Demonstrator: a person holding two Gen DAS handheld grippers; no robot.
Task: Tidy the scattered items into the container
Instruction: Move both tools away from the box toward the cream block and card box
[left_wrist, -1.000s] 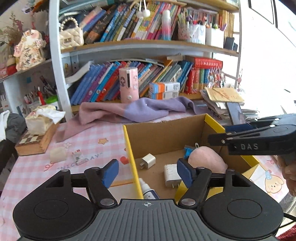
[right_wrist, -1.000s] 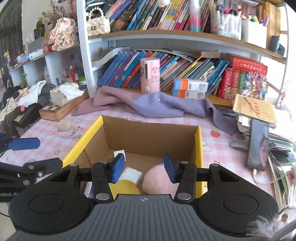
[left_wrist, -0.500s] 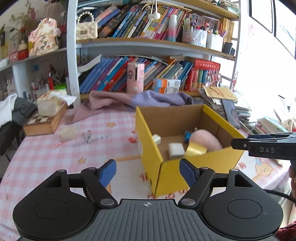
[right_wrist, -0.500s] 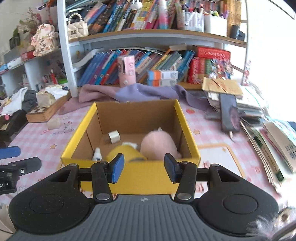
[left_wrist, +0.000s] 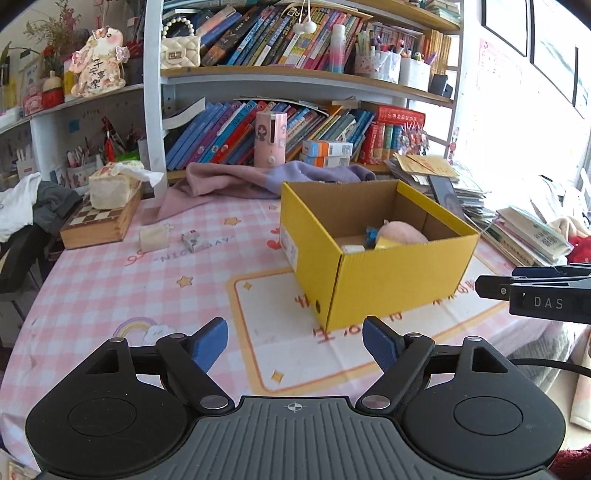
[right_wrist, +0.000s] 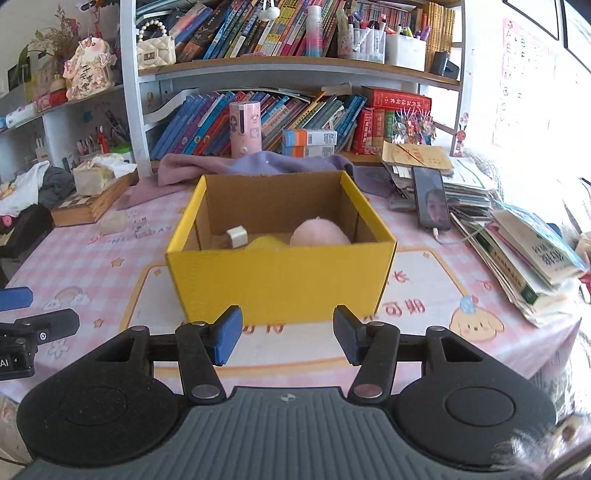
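A yellow cardboard box (left_wrist: 399, 280) (right_wrist: 280, 280) stands on the pink checked tablecloth. Inside it lie a pink plush (left_wrist: 402, 233) (right_wrist: 318, 233), a white charger cube (right_wrist: 236, 236) and a yellow item (right_wrist: 266, 243). My left gripper (left_wrist: 294, 341) hangs low over the cloth, near the box's front left corner, jaws opening with nothing between them. My right gripper (right_wrist: 287, 334) faces the box's front wall from close by, jaws also opening and empty. On the cloth at the left lie a pale cream block (left_wrist: 153, 238) and a small patterned cube (left_wrist: 192, 242).
A bookshelf (left_wrist: 295, 74) fills the back, with a purple cloth (left_wrist: 258, 181) and a pink canister (left_wrist: 270, 138) before it. A chessboard box with tissues (left_wrist: 103, 214) sits at the left. A phone (right_wrist: 431, 203) and stacked books (right_wrist: 524, 254) lie to the right.
Both grippers have drawn back from over the box, which now looks smaller and farther. Both jaws have widened. The box's contents have not moved.
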